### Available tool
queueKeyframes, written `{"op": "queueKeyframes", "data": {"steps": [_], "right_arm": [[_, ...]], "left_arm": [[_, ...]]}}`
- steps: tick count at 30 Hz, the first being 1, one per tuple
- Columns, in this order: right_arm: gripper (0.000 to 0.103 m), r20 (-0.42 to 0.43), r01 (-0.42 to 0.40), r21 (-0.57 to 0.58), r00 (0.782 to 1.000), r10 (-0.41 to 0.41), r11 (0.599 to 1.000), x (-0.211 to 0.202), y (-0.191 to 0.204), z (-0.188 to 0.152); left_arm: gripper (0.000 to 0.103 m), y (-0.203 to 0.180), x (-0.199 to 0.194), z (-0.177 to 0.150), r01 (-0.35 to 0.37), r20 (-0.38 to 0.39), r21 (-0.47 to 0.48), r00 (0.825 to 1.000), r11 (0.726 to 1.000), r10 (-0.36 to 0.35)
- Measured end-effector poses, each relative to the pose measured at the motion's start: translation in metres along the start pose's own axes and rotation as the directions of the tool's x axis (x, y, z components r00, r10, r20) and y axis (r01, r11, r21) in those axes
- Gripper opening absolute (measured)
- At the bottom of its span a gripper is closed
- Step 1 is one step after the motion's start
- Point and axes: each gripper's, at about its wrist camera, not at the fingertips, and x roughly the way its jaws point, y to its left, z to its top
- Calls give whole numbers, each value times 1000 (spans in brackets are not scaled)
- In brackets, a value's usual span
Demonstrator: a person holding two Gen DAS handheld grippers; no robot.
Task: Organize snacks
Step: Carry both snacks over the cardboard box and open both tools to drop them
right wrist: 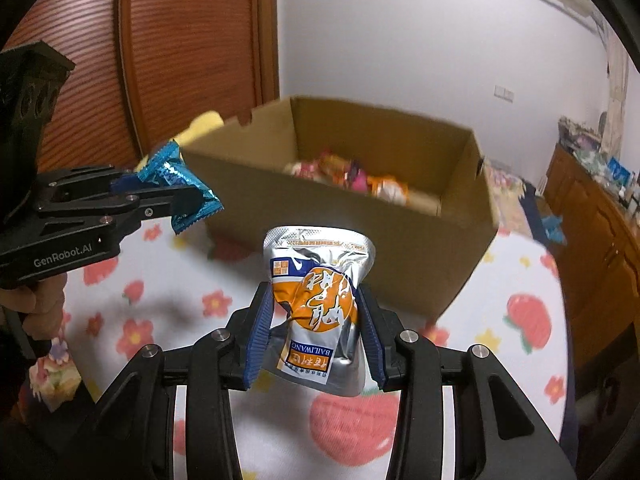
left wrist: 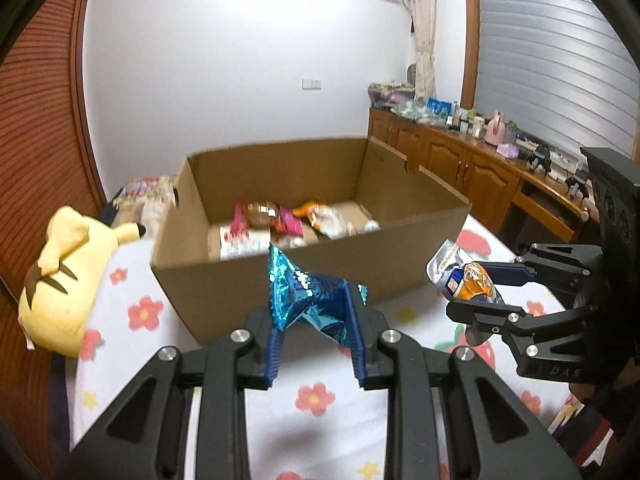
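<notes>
My left gripper [left wrist: 314, 312] is shut on a crinkled blue foil snack packet [left wrist: 304, 296], held above the flowered bedsheet in front of the open cardboard box [left wrist: 280, 280]. The right wrist view shows the same blue packet [right wrist: 180, 184] at the left gripper [right wrist: 188, 196]. My right gripper [right wrist: 316, 308] is shut on a silver and orange snack pouch [right wrist: 320, 304], also raised before the box [right wrist: 400, 248]. From the left wrist view, that pouch [left wrist: 464, 276] sits in the right gripper [left wrist: 476, 292] at the right. Several snack packets [left wrist: 288, 220] lie inside the box.
A yellow plush toy [left wrist: 64, 280] lies left of the box on the bed. A wooden sideboard [left wrist: 460, 160] crowded with small items runs along the right wall. A brown slatted door [right wrist: 180, 60] stands at the back left. A hand [right wrist: 40, 304] holds the left gripper's handle.
</notes>
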Motion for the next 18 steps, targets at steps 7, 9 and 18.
{"op": "queueKeyframes", "data": {"steps": [7, 9, 18], "right_arm": [[42, 68, 8, -25, 998, -6, 1000, -3, -7, 39], [43, 77, 7, -25, 997, -5, 1000, 2, -11, 48], [44, 83, 4, -13, 997, -3, 1000, 28, -29, 80]], "left_arm": [[26, 7, 6, 29, -23, 37, 18, 999, 1000, 22], [26, 10, 12, 36, -31, 39, 18, 999, 999, 30], [26, 26, 44, 55, -58, 27, 3, 998, 998, 58]]}}
